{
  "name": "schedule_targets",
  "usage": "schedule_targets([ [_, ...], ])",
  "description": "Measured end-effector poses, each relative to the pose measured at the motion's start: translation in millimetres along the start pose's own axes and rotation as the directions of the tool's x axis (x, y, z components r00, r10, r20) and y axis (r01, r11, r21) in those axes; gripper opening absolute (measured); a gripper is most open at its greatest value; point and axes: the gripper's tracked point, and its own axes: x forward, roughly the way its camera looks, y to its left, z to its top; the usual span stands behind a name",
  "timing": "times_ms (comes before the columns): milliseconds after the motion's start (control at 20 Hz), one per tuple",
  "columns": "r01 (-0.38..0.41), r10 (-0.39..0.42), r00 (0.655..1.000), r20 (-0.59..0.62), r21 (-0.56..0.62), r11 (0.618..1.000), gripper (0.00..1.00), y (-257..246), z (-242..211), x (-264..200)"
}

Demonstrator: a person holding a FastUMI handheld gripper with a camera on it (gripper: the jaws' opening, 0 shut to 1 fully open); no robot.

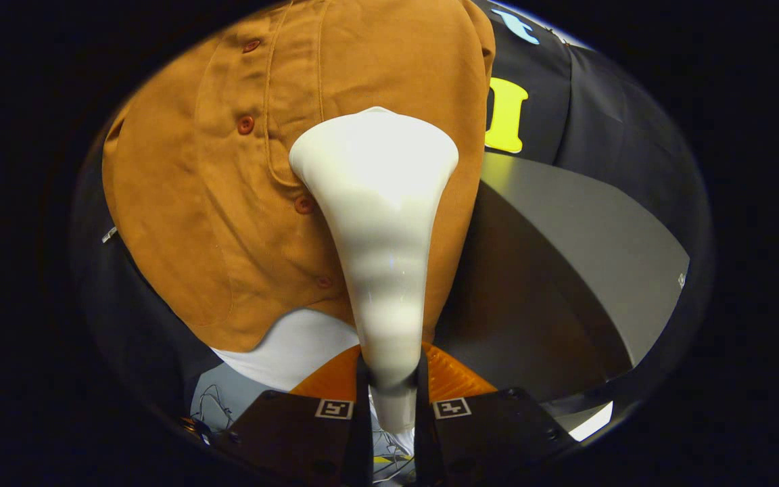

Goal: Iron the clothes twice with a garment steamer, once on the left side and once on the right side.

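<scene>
At the far left, dark booth cloth borders the brown shirt (pixel 227 203), whose curved left edge runs down from the shoulder to the hem. The shirt hangs ahead of the fingers and spreads wide beyond them, its front facing the camera. A row of reddish buttons (pixel 245 124) slants down the placket from upper left toward the middle, the lowest ones lying just beside the steamer's neck. Under the rounded hem a white layer (pixel 295 348) shows — whether lining or a form beneath, I cannot tell — and lower still, near the left finger, a bit of grey surface with thin wires (pixel 217 402).

In the middle, the gripper (pixel 393 412) has both fingers pressed on the narrow handle end of the white garment steamer (pixel 379 223), one on each side, the gap between them narrow and taken up by the handle. The steamer rises straight ahead from the fingers and flares to a broad head, which sits against or very close to the shirt's right half, to the right of the buttons — contact cannot be told for sure. Orange ribbed parts (pixel 454 379) show either side of the handle just ahead of the fingers.

To the right, the shirt's right edge falls almost straight down past the steamer head. Beyond it lies open room: a grey panel (pixel 585 250) slanting away and more dark booth cloth behind.
</scene>
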Motion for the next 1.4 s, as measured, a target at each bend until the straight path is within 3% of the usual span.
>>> schedule_targets([
  [300, 0.012, -0.012, 1.0, 0.003, 0.018, 1.0, 0.28, -10.1, -16.6, -11.8],
  [450, 0.01, -0.011, 0.998, 0.064, 0.024, 1.0, 0.28, -14.4, -10.2, -30.1],
  [800, -0.052, 0.043, 0.95, 0.309, 0.021, 0.998, 0.28, 5.2, 75.3, -121.9],
  [1200, -0.131, 0.134, 0.868, 0.478, -0.041, 0.991, 0.28, 100.6, 172.1, -179.5],
  [1400, -0.153, 0.166, 0.852, 0.497, -0.067, 0.986, 0.28, 155.3, 192.4, -182.7],
])
